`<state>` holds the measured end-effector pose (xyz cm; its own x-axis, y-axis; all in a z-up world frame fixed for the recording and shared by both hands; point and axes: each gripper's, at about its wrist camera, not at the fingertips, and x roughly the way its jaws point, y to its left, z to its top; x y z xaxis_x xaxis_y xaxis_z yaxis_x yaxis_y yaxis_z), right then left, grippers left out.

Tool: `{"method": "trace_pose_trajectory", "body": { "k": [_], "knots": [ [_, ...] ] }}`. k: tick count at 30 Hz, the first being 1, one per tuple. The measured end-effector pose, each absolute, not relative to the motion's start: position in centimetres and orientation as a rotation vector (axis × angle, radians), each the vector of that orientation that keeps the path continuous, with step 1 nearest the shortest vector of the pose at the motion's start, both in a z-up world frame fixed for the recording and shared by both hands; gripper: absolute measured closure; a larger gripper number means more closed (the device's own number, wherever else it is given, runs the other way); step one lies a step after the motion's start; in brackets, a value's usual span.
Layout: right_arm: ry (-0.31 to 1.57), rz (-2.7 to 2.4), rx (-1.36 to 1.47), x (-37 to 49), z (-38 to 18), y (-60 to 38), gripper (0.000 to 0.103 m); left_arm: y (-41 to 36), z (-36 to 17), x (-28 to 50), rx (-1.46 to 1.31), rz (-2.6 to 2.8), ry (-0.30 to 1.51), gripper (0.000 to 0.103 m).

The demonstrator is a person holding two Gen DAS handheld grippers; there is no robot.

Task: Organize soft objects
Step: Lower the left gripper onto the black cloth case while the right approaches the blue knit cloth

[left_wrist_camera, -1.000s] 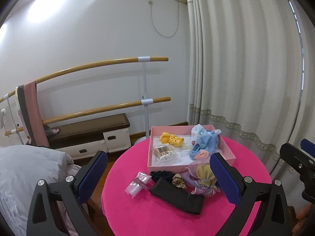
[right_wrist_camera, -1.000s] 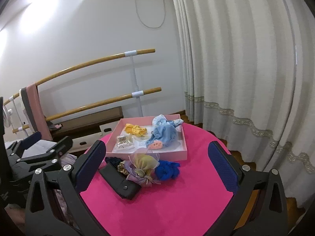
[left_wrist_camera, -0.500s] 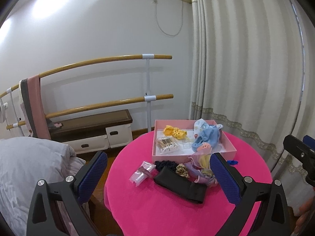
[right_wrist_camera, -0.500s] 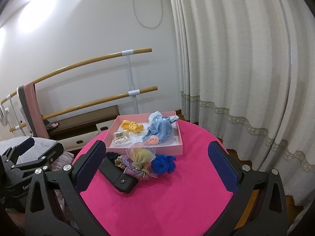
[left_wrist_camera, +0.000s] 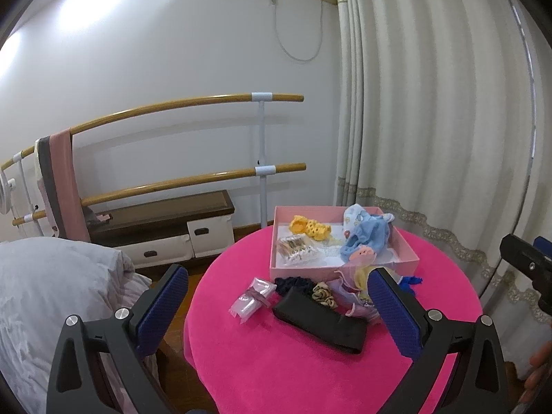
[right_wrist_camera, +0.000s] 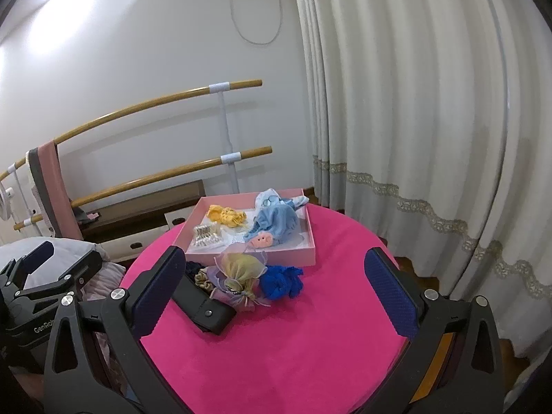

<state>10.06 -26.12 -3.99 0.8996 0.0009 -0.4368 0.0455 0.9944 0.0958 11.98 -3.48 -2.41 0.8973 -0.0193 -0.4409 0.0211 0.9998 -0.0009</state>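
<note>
Here the left gripper (left_wrist_camera: 276, 302) hangs above the near side of the round pink table (left_wrist_camera: 276, 372) with its jaws spread wide and nothing between them; the right gripper (right_wrist_camera: 276, 289) is likewise parted and empty. Ahead of both sets of jaws sits a shallow pink box (right_wrist_camera: 276, 257), and inside it lie a yellow crocheted piece (right_wrist_camera: 227, 216), a clear packet of pale clips (right_wrist_camera: 207, 234) and a light-blue plush toy (right_wrist_camera: 276, 222) with a small pink face — slumped against a white printed cloth (right_wrist_camera: 272, 198) at the box's far corner. On the table, between the box and the jaws, the loose soft things cluster: a yellow-and-lilac gauze pouch (right_wrist_camera: 241, 274) gathered at the neck, a bright blue knitted piece (right_wrist_camera: 281, 281) touching its right side, a gold scrunchie (right_wrist_camera: 203, 281) and a dark navy scrunchie (right_wrist_camera: 193, 269) just to its left, and a long black pouch (right_wrist_camera: 203, 305) with a snap lying nearest the right gripper's left finger. From the left wrist view a clear cellophane packet (left_wrist_camera: 252, 298) tied with a ribbon lies apart — just left of the black pouch, between the two blue finger pads (left_wrist_camera: 162, 307).
</note>
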Motion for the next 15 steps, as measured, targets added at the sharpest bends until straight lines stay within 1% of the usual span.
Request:
{"method": "trace_pose_trajectory", "body": {
  "k": [8, 15],
  "knots": [
    [0.49, -0.031, 0.099, 11.3, -5.3, -26.6, 0.0, -3.3, -3.9, 13.3, 0.001, -0.023, 0.491, 0.0],
    [0.567, -0.047, 0.098, 13.0, -7.6, -27.6, 0.0, -3.6, -6.2, 15.8, 0.001, -0.024, 0.577, 0.0]
  ]
}}
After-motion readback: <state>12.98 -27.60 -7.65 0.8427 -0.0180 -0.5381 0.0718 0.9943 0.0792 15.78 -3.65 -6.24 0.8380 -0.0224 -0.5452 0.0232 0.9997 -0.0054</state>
